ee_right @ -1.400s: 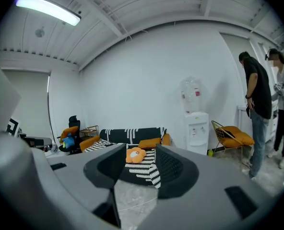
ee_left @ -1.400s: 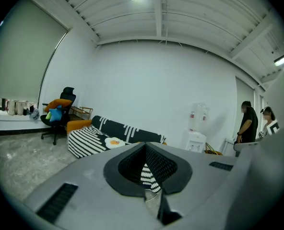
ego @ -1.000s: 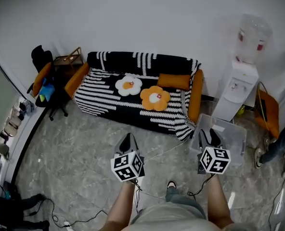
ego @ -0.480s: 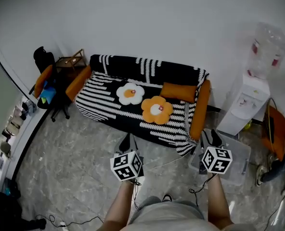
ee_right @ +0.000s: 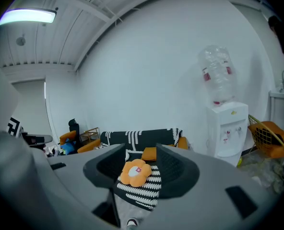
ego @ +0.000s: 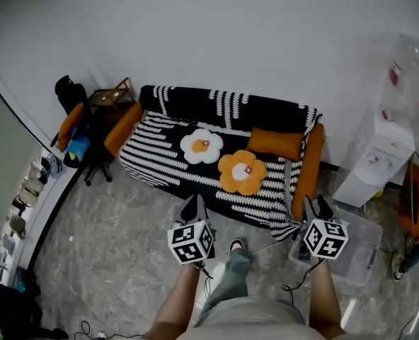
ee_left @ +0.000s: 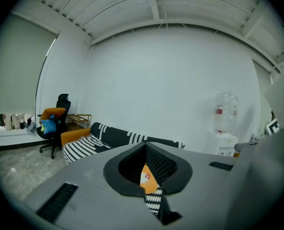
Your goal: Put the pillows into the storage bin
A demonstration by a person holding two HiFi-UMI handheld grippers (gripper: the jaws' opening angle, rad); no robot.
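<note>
Both tongs held over the marble floor, short of the striped sofa (ego: 160,158). Left tongs (ego: 192,205): jaws a narrow way apart, nothing between them. Right tongs (ego: 318,207): jaws wide apart, nothing gripped; the orange flower pillow (ee_right: 135,172) shows through the gap, well beyond. All three pillows lie on the sofa seat: white flower pillow (ego: 202,146), orange flower pillow (ego: 242,172) just beside it, orange rectangular pillow (ego: 275,143) against the back. Clear storage bin (ego: 365,253) on the floor at the sofa's right end, near the water dispenser (ego: 381,167).
</note>
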